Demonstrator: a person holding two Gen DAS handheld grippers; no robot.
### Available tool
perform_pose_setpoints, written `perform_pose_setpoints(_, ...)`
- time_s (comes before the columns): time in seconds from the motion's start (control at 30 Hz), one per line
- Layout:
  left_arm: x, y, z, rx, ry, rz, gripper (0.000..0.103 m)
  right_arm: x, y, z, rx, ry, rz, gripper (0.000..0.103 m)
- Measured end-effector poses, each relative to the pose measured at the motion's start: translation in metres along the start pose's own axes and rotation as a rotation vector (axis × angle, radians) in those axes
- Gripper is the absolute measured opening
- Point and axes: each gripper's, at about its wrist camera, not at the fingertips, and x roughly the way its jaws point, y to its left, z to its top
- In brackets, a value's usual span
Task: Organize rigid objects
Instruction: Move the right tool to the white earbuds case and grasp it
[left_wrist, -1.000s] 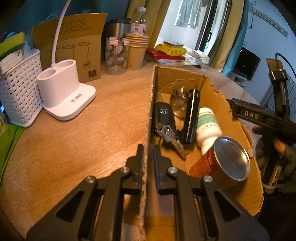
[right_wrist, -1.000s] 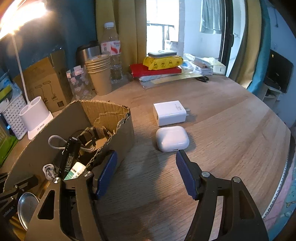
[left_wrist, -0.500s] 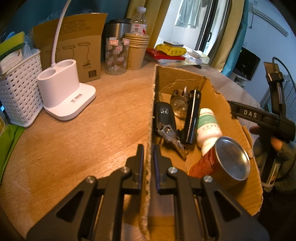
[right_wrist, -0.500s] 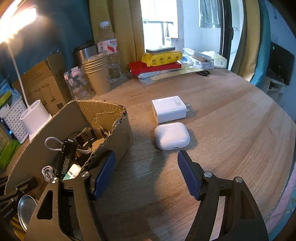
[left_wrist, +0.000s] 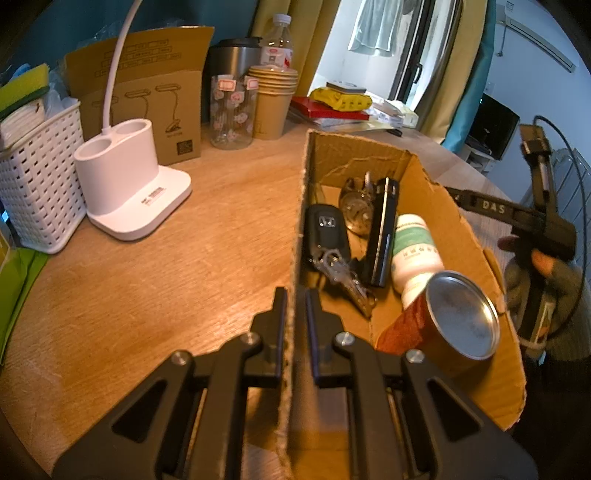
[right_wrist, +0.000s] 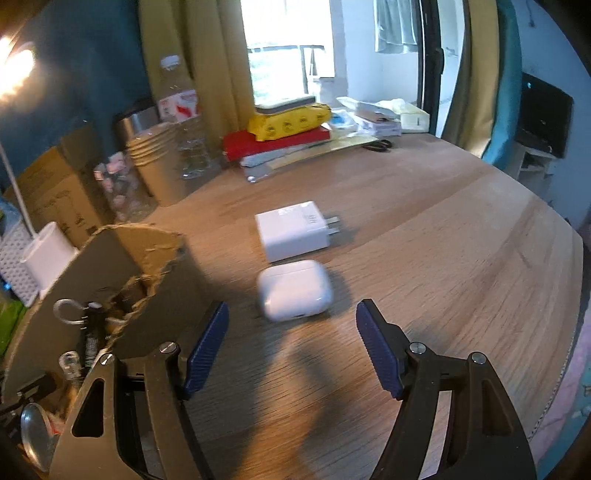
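Earbud case (right_wrist: 294, 290) lies just beyond my right gripper (right_wrist: 291, 347), fingers spread wide and empty; my left gripper (left_wrist: 295, 310) clamps the cardboard box (left_wrist: 458, 236) wall.

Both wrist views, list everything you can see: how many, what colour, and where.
brown cardboard box: one, on the table, wall pinched by the left claw
black car key fob: one, in the box
red can with metal end: one, in the box
white pill bottle: one, green label, in the box
white earbud case: one, on the table ahead of the right claw
white charger block: one, behind the case
white lamp base: one, left of the box
left claw: shut on the box wall
right claw: open, empty
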Motion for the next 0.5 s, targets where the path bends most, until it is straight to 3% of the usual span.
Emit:
perform_pose_setpoints(0.17, 0.0, -0.001, 0.0, 0.0, 0.0, 0.0, 0.011, 0.01, 0.004, 0.007, -0.024, 0.021, 0.037, 0.075)
perform_pose_setpoints(0.5, 0.0, -0.001, 0.0, 0.0, 0.0, 0.0, 0.011, 0.038, 0.014, 0.016, -0.095, 0.086, -0.021, 0.074)
